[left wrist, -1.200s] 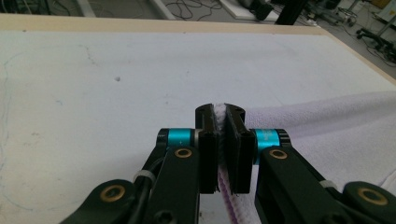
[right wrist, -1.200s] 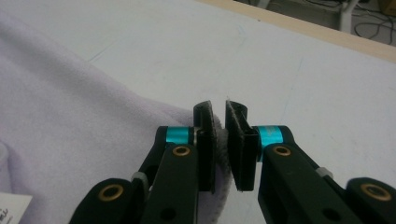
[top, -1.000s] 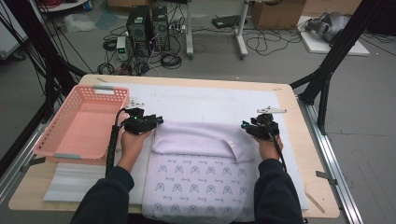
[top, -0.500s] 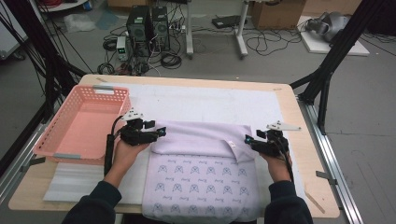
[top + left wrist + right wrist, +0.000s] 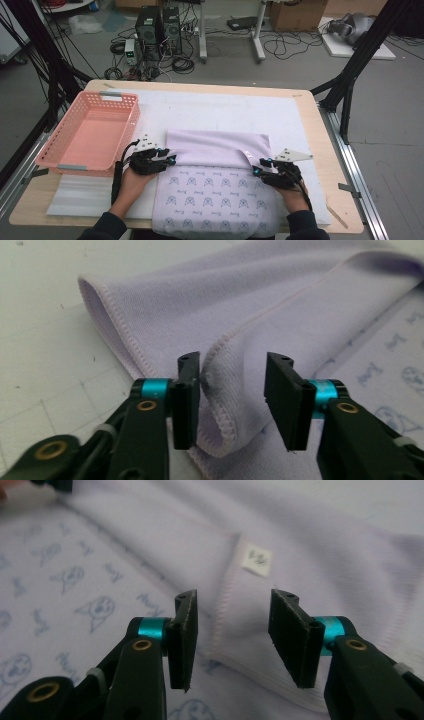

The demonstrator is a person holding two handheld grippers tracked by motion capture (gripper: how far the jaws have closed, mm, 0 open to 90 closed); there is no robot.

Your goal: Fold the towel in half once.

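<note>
The towel's (image 5: 215, 150) folded hem lies between both tongs. The left gripper (image 5: 232, 390) and right gripper (image 5: 232, 630) are spread, the left seemingly brushing the cloth.

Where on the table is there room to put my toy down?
Free: the white mat behind the towel, between the basket and the table's right edge. Also inside the basket. Crowded: the front, where the towel and both grippers, left and right, sit.

My left tool (image 5: 170, 159) and right tool (image 5: 257, 168) look alike: black bodies, flat black ribbed pads, teal collars, brass-coloured rivets. Each carries a grey three-cornered plate and trails a black cable. My sleeves are dark.
</note>
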